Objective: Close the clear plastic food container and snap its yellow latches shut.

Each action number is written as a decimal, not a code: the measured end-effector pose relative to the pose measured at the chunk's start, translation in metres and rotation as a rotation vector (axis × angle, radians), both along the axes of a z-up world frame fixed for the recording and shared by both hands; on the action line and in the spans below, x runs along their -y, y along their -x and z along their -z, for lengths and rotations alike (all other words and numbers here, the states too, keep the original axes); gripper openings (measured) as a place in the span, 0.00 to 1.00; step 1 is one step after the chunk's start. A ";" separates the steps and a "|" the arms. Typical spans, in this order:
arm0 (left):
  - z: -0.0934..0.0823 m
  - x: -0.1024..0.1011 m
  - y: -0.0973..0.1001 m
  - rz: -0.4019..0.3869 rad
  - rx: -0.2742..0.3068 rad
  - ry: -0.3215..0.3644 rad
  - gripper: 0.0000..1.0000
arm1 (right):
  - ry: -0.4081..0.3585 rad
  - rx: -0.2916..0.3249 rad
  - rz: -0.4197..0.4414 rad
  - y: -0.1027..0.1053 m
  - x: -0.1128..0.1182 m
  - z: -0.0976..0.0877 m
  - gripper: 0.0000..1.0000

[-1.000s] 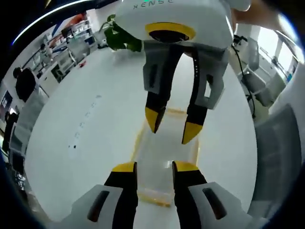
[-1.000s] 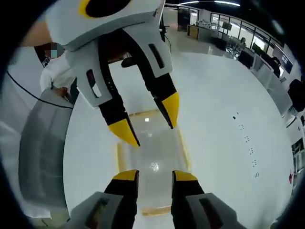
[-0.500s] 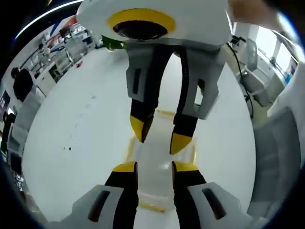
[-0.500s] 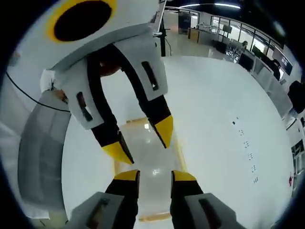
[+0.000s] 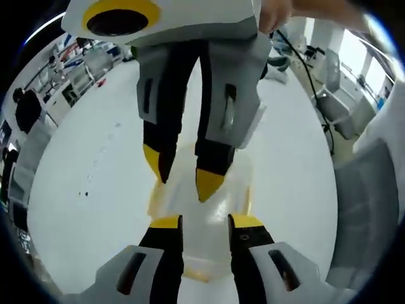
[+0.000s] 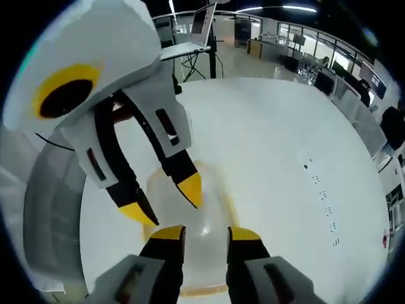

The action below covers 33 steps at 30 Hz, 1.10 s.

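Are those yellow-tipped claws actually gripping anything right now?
No. Both the left gripper and the right gripper have open, empty jaws, poised over the clear container on the white table.

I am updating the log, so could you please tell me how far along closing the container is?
Done: the clear container lies flat on the white table with its lid apparently down. In hand: both tongs, left and right, hover open at opposite ends of it, neither on a latch. Left: the yellow latches; whether any is already snapped is unclear.
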<state>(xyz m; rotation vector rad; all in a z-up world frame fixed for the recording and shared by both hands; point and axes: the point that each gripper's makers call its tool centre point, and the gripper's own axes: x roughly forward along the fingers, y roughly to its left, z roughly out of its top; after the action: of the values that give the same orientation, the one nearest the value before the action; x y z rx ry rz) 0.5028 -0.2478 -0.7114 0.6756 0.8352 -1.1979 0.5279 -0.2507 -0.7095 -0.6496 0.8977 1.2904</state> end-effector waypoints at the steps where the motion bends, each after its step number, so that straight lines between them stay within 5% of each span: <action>1: 0.000 -0.001 0.001 -0.007 -0.004 -0.002 0.26 | 0.001 0.002 -0.001 -0.001 0.000 0.000 0.23; 18: 0.000 0.002 0.015 -0.036 -0.006 0.026 0.30 | 0.039 0.001 -0.044 -0.006 -0.002 0.008 0.26; 33: 0.008 0.009 0.028 0.022 0.085 0.005 0.35 | 0.045 -0.012 -0.065 -0.010 -0.005 0.014 0.32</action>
<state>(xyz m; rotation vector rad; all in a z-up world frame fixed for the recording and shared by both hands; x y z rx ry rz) 0.4745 -0.2569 -0.7198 0.7286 0.7546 -1.1828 0.5382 -0.2454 -0.7239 -0.7116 0.9242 1.3362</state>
